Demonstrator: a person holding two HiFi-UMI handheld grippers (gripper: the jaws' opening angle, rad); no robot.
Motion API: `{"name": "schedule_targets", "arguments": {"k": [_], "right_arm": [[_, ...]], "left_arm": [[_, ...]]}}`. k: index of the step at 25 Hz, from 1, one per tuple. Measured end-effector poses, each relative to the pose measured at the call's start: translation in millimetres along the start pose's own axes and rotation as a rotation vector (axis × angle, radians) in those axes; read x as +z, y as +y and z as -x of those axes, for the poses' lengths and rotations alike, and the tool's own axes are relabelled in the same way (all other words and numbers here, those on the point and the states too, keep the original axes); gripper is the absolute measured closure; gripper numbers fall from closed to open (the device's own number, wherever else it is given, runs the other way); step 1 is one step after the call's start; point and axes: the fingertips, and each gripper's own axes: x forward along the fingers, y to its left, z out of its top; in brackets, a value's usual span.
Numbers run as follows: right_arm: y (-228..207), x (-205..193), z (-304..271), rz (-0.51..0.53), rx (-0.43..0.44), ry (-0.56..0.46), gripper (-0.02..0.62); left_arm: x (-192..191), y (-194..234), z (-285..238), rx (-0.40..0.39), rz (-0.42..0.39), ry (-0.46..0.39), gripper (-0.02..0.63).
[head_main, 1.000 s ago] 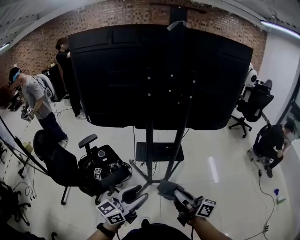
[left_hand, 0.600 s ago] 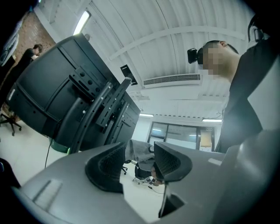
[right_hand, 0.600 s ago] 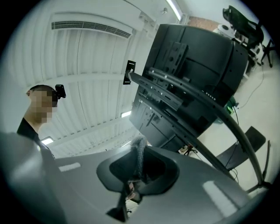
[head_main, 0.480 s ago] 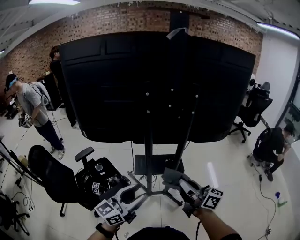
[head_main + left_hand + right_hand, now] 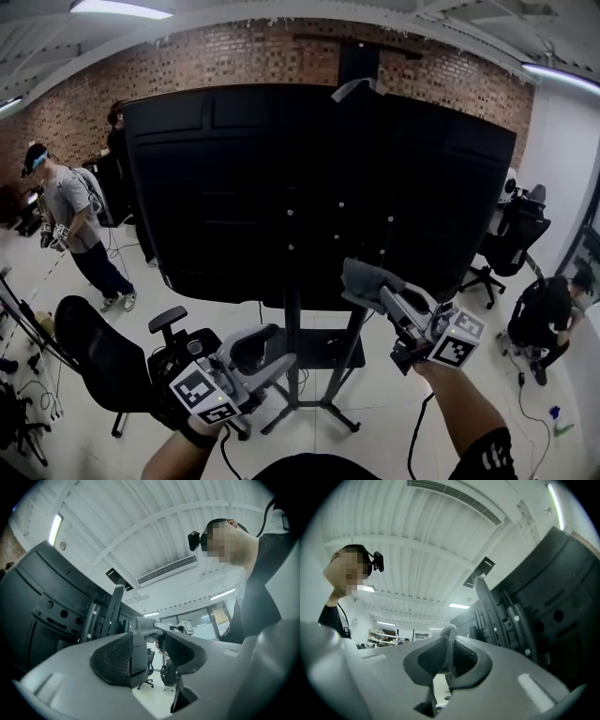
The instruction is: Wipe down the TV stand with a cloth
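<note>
The TV stand carries a big black screen (image 5: 309,178), seen from behind, on two dark uprights (image 5: 293,356) with a small shelf (image 5: 319,349) low down. My right gripper (image 5: 372,284) is shut on a grey cloth (image 5: 361,278). It is raised just in front of the screen's lower edge, right of the uprights. In the right gripper view the cloth (image 5: 449,648) is pinched between the jaws, with the stand's rails (image 5: 506,616) to the right. My left gripper (image 5: 262,352) hangs lower left of the uprights, open and holding nothing. The left gripper view shows a gap between the jaws (image 5: 150,644).
A black office chair (image 5: 103,361) with gear on its seat stands at the lower left. One person (image 5: 70,211) stands at the far left and another (image 5: 117,131) behind the screen's left edge. More office chairs (image 5: 511,234) and a crouching person (image 5: 548,309) are at the right.
The right gripper has risen with the cloth from near the stand's base to the screen's lower edge. The left gripper has also come up a little. The head view has tilted upward.
</note>
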Motion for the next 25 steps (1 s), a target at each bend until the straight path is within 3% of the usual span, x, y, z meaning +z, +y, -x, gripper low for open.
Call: {"name": "schedule_targets", "arguments": {"k": [5,8,14,25], "right_arm": [[-15,69,-42,0.201,0.022,0.022,0.574],[-31,111,-66,0.343,-0.007,0.027,0.574],[-57,187,-116,0.615,-0.092,0.071,0.574],[-64,307,-193,0.933,-0.222,0.059,0.572]], "left_arm": [[55,15,-37,-0.016,-0.127,-0.068,0.362],[78,24,-54,-0.013,-0.184,-0.089,0.362],[118,41,-85,-0.011,-0.182,-0.137,0.362],[182,72,-138,0.02,-0.337,-0.118,0.357]]}}
